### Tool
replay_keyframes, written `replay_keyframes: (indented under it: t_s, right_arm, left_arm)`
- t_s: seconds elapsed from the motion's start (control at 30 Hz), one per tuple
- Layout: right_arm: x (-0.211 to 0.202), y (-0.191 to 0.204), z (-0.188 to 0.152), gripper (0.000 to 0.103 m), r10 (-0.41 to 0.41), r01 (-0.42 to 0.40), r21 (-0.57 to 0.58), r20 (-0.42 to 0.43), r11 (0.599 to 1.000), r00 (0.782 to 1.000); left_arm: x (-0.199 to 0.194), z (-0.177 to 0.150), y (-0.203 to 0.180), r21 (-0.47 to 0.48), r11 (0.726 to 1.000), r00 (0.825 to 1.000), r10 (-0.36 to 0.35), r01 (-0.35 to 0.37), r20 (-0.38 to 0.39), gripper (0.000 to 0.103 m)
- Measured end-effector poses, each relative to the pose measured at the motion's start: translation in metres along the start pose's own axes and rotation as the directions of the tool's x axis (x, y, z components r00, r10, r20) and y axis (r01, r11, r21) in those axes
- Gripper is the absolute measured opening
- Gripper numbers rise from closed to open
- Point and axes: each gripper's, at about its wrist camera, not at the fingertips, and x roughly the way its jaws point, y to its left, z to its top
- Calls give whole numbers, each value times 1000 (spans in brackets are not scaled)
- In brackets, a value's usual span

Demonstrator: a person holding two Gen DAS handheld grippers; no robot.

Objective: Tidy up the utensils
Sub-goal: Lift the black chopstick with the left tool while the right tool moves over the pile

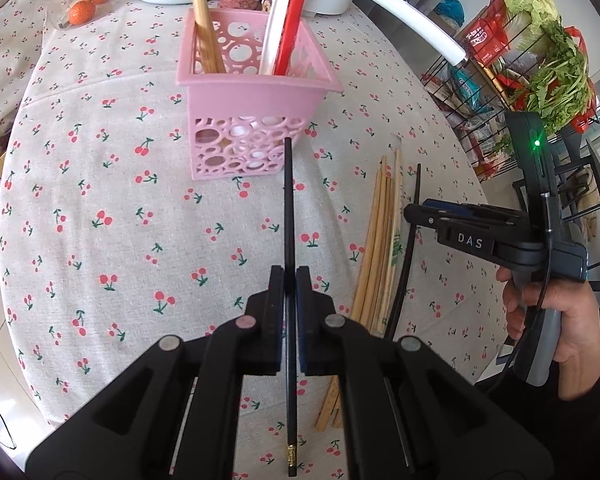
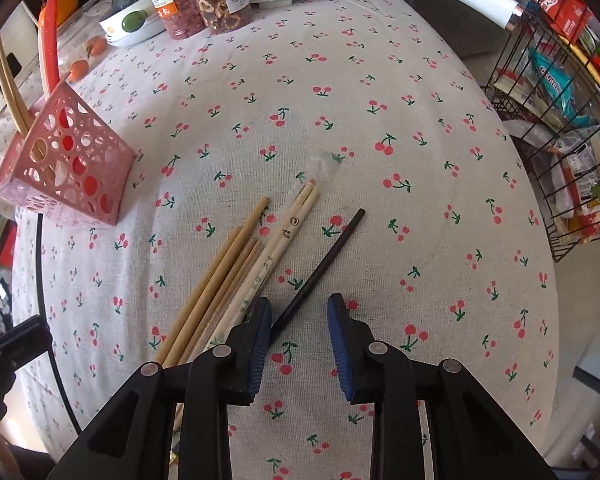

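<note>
Two fisheye views look down on a surface (image 2: 380,80) under cherry-print cloth. In the left wrist view, the left hand-held gripper (image 1: 290,312) is clamped on a black chopstick (image 1: 288,216), which runs straight up the middle of the frame, its tip pointing at a pink basket (image 1: 252,100) in the upper centre. The basket already holds wooden chopsticks and red and white utensils.

In the right wrist view, the right hand-held gripper (image 2: 298,344) has its jaws parted and grips nothing. A second black chopstick (image 2: 320,270) lies on the cloth, its long axis slanting from the gap between the jaws up toward the centre right of the frame. Its lower end sits just beside the left blue pad. A bundle of wooden chopsticks (image 2: 228,276) lies just left of it, fanned on the same slant.

The right gripper is the nearer one to this loose chopstick, and probably needs to shift slightly left to straddle it.
</note>
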Motion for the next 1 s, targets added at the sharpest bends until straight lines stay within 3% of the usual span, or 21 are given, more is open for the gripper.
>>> replay_keyframes:
  t_s: [0.1, 0.23, 0.5, 0.6, 0.67, 1.0]
  right_arm:
    - [-2, 1, -5, 18, -11, 12, -23, 42, 1000, 999]
    - [-9, -13, -11, 3, 150, -152, 22, 96, 988, 984]
    - [-47, -30, -37, 3, 251, -258, -5, 242, 966, 937]
    - [-44, -39, -38, 7, 252, -268, 46, 220, 962, 942]
    - [-33, -44, -34, 18, 264, -283, 91, 180, 955, 948]
    - [-2, -16, -14, 18, 181, -187, 58, 96, 981, 979]
  left_arm:
    - [-4, -2, 2, 2, 1000, 1000, 10, -11, 22, 6]
    - [-19, -5, 3, 17, 1000, 991, 17, -19, 132, 6]
    - [-41, -8, 3, 28, 999, 969, 24, -32, 247, 6]
    - [-39, -8, 7, 2, 1000, 978, 20, -20, 208, 6]
    - [-35, -11, 7, -11, 1000, 983, 16, -15, 181, 6]
    - [-26, -22, 8, 7, 1000, 993, 15, -16, 118, 3]
